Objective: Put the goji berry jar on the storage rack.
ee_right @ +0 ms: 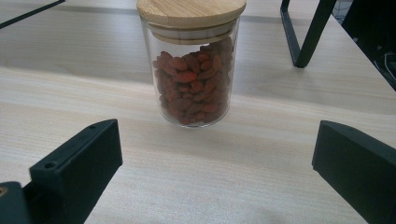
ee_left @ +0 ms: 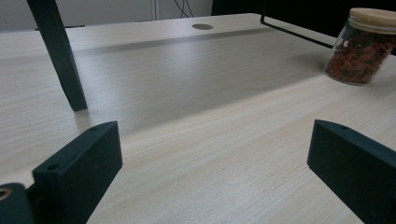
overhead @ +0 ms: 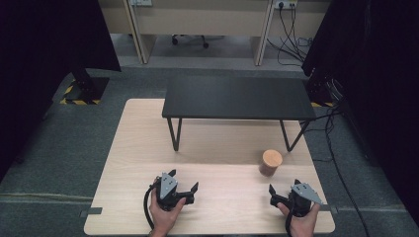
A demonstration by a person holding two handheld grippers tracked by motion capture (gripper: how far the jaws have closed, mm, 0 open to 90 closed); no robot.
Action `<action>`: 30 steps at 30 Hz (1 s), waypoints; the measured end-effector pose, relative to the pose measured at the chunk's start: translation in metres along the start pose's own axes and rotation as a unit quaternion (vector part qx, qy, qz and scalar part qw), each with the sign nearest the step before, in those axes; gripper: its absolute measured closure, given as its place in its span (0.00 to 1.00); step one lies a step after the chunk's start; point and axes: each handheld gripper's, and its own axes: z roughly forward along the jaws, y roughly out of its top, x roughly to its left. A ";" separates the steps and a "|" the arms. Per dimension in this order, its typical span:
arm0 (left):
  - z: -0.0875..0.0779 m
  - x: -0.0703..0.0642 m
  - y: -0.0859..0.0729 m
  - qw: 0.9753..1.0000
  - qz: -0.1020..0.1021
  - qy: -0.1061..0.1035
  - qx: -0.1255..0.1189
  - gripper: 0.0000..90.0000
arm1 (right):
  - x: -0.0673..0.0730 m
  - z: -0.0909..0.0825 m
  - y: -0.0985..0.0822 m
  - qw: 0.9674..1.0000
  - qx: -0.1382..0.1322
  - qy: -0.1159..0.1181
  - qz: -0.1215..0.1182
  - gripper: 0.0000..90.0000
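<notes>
I see a clear glass jar standing upright at two o'clock on the table, bamboo lid on, about two-thirds full of red dried berries.

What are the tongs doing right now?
Left tongs: open, holding nothing.
Right tongs: open, holding nothing, jar ahead, untouched.

Left tongs: standing wide open, gripping nothing.
Right tongs: standing wide open, gripping nothing.
Hands: holding both tongs low.
</notes>
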 end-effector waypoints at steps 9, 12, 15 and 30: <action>0.000 0.000 0.000 1.000 0.000 0.000 0.000 0.03 | -0.002 -0.002 -0.001 1.000 0.001 0.007 -0.004 0.02; 0.000 0.000 0.000 1.000 -0.001 0.000 0.000 0.03 | -0.002 -0.003 -0.001 1.000 0.000 0.009 -0.008 0.02; 0.000 0.000 0.000 1.000 -0.001 -0.001 0.000 0.03 | -0.003 -0.003 -0.003 1.000 -0.003 0.012 -0.006 0.02; 0.000 0.000 0.000 1.000 -0.001 0.000 0.001 0.03 | -0.004 -0.003 -0.002 1.000 -0.002 0.015 -0.006 0.02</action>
